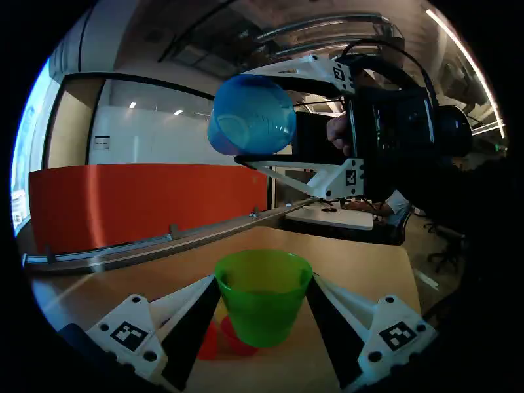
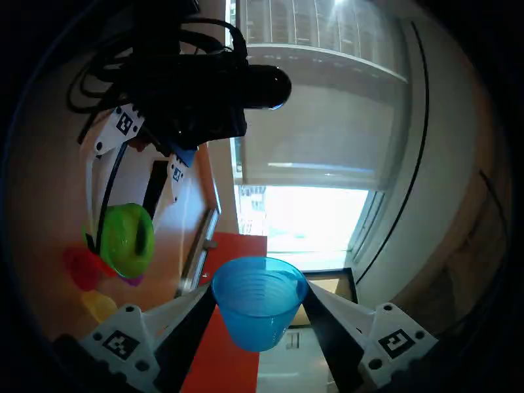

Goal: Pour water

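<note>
The blue cup (image 1: 252, 114) hangs in the air over the desk (image 1: 367, 265), tipped well over on its side, higher than the green cup (image 1: 263, 304) and beyond it. The right gripper (image 2: 259, 291) grasps it, one white finger pressed to each side of its wall. In the left gripper view that gripper is rolled, so one finger lies above the cup and the other below, and a hand (image 1: 337, 131) grips the dark body behind them. Whether the blue cup holds water cannot be told. The green cup stands upright between the fingers of the left gripper (image 1: 263, 288), which close on it from both sides just under its rim. It is low over the desk, well in from the far edge, and whether its base touches the wood cannot be told. Just beside its base on the desk lies a red cup (image 2: 82, 265), and near that a yellow thing (image 2: 98, 304), as the right gripper view shows them. Along the desk's far edge runs a metal rail (image 1: 170, 239), with an orange screen (image 1: 144, 200) standing behind it. A bright window (image 2: 308, 223) lies past the blue cup in the right gripper view.
</note>
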A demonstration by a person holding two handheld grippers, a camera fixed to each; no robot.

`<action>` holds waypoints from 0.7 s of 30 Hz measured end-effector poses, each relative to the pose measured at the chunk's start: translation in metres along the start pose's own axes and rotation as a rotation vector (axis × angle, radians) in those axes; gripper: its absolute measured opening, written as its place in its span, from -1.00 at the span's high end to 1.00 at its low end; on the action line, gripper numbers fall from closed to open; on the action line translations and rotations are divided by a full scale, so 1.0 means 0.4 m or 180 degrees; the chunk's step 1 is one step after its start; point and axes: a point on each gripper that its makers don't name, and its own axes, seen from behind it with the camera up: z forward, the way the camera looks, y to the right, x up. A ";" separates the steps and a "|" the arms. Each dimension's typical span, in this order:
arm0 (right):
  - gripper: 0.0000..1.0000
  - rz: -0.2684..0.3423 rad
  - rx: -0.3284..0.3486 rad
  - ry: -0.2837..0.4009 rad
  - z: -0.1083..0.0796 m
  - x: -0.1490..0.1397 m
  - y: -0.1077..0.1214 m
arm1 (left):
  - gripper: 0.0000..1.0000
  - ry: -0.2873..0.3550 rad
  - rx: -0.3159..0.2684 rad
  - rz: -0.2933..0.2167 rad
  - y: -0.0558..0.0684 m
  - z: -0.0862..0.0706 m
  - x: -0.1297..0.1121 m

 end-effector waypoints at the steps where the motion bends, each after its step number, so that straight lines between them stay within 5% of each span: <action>1: -0.82 0.0007 -0.0002 -0.0001 -0.001 0.000 -0.001 | -0.73 -0.0001 0.0000 0.0001 0.000 0.000 0.000; 5: -0.82 0.0084 0.0002 -0.0002 -0.003 -0.002 -0.006 | -0.73 -0.0002 0.0005 0.0005 0.000 0.001 0.000; 11: -0.82 0.0469 0.0001 0.0019 -0.008 0.000 -0.010 | -0.73 0.0005 0.0003 0.0005 0.000 0.000 0.004; 21: -0.83 0.1629 0.0117 0.0046 -0.019 0.006 -0.033 | -0.73 -0.0004 0.0013 0.0013 -0.001 -0.004 0.004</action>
